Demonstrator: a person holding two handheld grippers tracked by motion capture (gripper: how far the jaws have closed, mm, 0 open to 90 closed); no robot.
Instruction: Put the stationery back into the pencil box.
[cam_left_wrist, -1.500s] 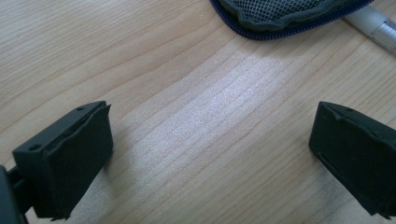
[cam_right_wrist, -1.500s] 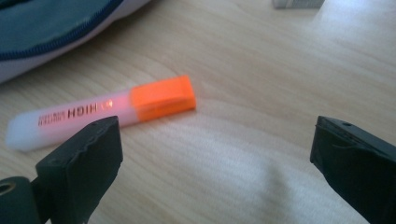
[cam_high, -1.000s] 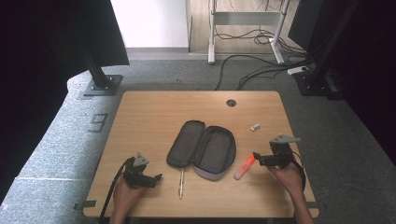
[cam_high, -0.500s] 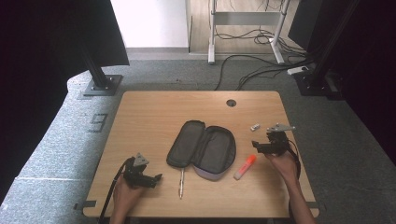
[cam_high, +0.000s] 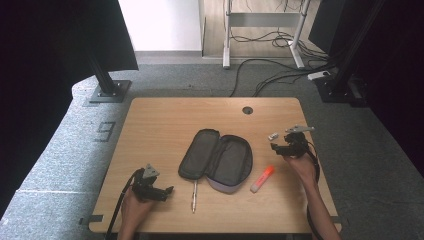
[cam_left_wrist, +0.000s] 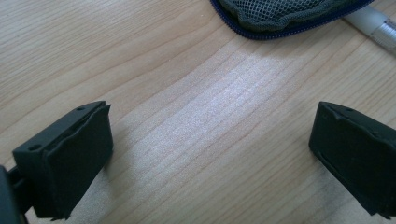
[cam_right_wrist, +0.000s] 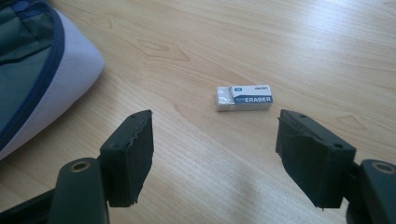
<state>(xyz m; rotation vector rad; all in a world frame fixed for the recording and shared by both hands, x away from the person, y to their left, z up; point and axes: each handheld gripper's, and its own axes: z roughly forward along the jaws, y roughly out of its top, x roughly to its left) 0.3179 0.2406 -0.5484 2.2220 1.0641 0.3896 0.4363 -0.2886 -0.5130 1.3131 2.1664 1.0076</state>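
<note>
An open dark pencil case (cam_high: 216, 159) lies at the table's middle, with a pen (cam_high: 194, 196) near its front left and an orange highlighter (cam_high: 262, 179) at its right. A small white eraser (cam_high: 273, 135) lies further back on the right. My right gripper (cam_high: 276, 147) hovers just short of the eraser (cam_right_wrist: 244, 97). The right gripper (cam_right_wrist: 215, 158) is open; its jaws have just been closing, with nothing between them. My left gripper (cam_high: 166, 191) rests at the front left. In its own view the left gripper (cam_left_wrist: 210, 158) is wide open over bare wood, near the case's rim (cam_left_wrist: 280, 16).
The wooden table (cam_high: 160, 125) has a round cable hole (cam_high: 247, 110) at its back edge. Grey carpet surrounds it, with stand feet and cables beyond. The pen's tip (cam_left_wrist: 376, 25) lies beside the case in the left gripper view.
My right gripper has moved from beside the orange highlighter toward the back of the table, up to the eraser, and its jaws stand narrower. The left gripper has stayed put.
</note>
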